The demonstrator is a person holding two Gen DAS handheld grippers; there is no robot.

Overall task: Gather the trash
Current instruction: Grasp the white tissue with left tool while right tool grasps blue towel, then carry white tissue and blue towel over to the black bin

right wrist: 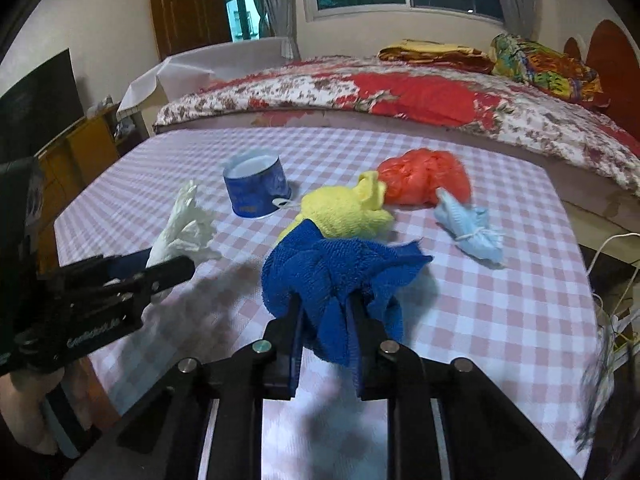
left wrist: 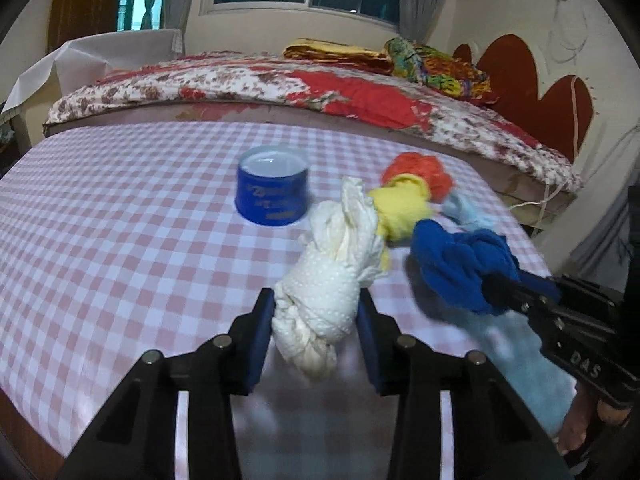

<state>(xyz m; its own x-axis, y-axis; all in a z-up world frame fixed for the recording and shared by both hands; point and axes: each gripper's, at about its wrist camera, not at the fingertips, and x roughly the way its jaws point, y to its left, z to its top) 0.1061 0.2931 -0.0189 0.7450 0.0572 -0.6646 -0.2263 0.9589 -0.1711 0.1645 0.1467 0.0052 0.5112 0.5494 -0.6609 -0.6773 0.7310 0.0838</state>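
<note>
White paper wad [left wrist: 320, 292] clamped in left gripper [left wrist: 316, 336]; blue cloth [right wrist: 340, 280] pinched in right gripper [right wrist: 324, 344]; three bundles, one tub [left wrist: 272, 190] on table.

We hold a gripper in each hand, both angled forward and downward over the table. Our left gripper [left wrist: 316, 316] has its blue-padded fingers [left wrist: 262, 332] pressed against either side of a knotted white paper wad [left wrist: 324, 284] — the wad bulges out ahead of the tips. Our right gripper [right wrist: 326, 320] has drawn its fingers [right wrist: 294, 344] much closer together, pinching a fold of blue towel [right wrist: 332, 272] that drapes over and between them. In the left wrist view the right gripper comes in from the right edge, with fingertips of our right hand [left wrist: 580, 420] showing beneath it. In the right wrist view our left hand [right wrist: 24, 412] grips its handle at the left edge.
</note>
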